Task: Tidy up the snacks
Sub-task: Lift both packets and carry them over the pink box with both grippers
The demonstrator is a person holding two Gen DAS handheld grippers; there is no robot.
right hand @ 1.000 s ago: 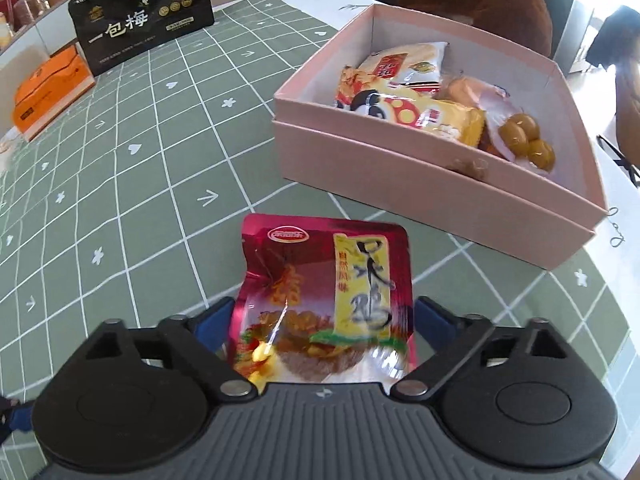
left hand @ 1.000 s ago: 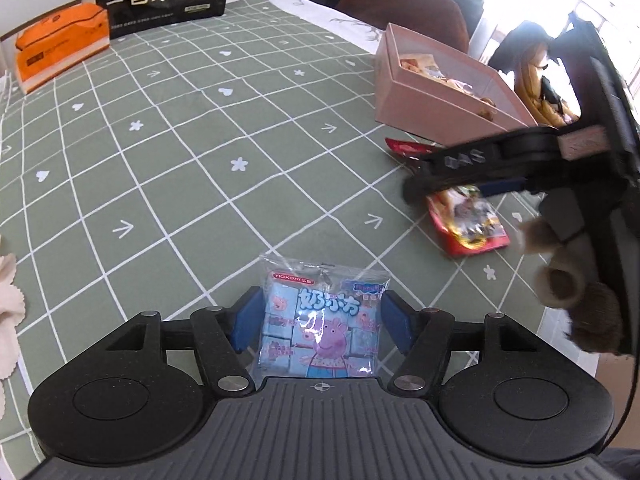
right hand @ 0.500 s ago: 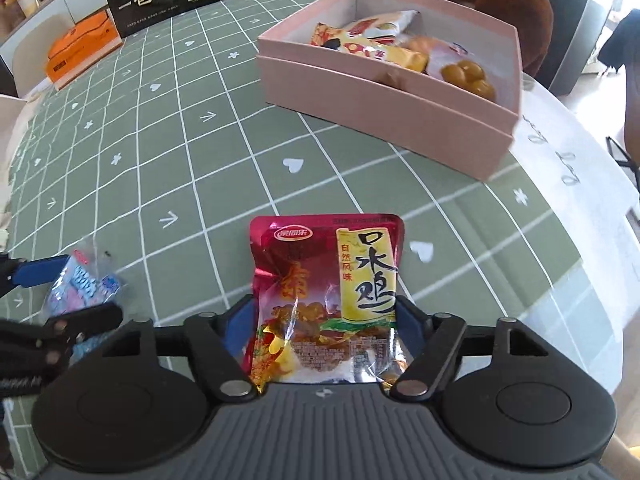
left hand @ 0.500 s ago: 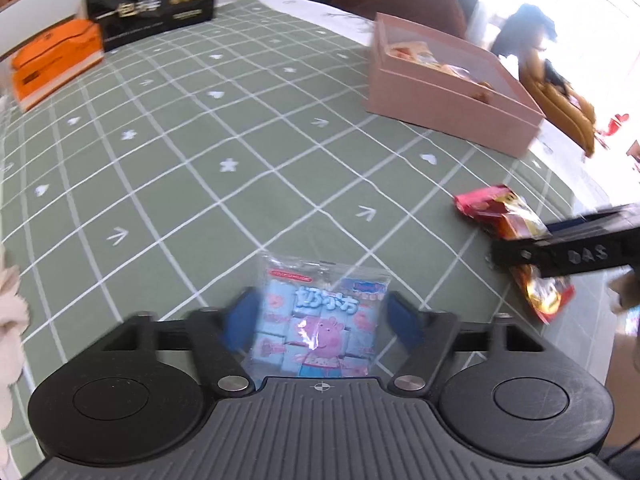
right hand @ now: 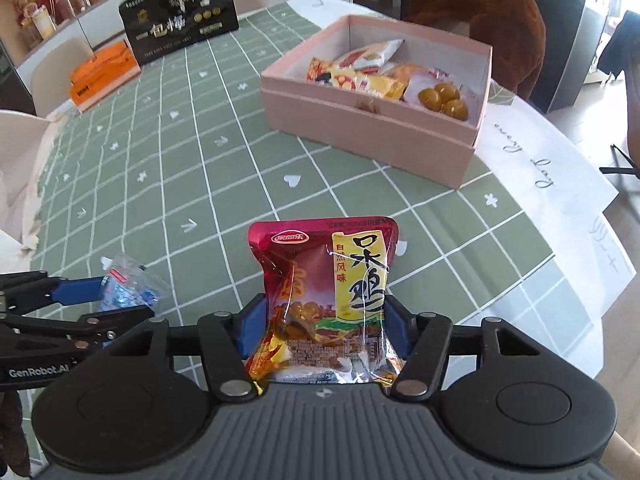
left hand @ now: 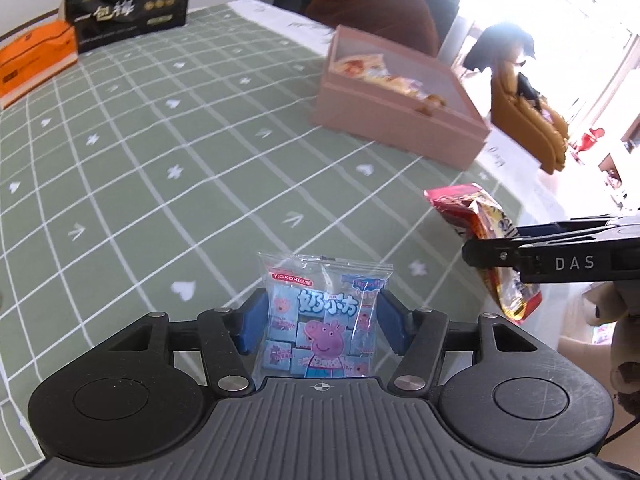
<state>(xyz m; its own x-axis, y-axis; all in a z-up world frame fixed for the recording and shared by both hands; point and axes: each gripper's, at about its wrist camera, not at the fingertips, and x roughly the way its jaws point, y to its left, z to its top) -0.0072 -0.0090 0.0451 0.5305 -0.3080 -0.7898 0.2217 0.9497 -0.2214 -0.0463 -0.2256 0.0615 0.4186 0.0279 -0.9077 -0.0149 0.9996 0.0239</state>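
Blue pads, left tool (left hand: 320, 326): clamped on my pale-blue candy bag (left hand: 322, 322), one pad on each side edge, the bag upright between them with the pig cartoon facing my camera.
Blue pads, right tool (right hand: 322, 330): clamped on my red chicken pouch (right hand: 326, 300), gripping its lower half; the top seal stands up toward 12 o'clock.
Left tool from the right camera: it shows at 8 o'clock with the candy bag (right hand: 128, 288) in its tips, held above the tabletop.
Right tool from the left camera: it enters at 3 o'clock, with the red pouch (left hand: 486, 240) hanging tilted from its black fingers.
Tabletop (right hand: 224, 184): green cloth with a white grid and small hearts, arrows and flowers, below both bags.
Pink box (right hand: 372, 128): open, at 1 o'clock from my right tool and well apart from it; from my left tool it sits at 1 o'clock too (left hand: 400, 120).
Inside the box: several yellow and white snack packets and a pack of round brown pieces.
Far edge: black gift bag (right hand: 180, 12) at 11 o'clock, orange box (right hand: 104, 74) just beside it at 10 o'clock.
Beyond the box: brown chair (right hand: 480, 12) at 1 o'clock.
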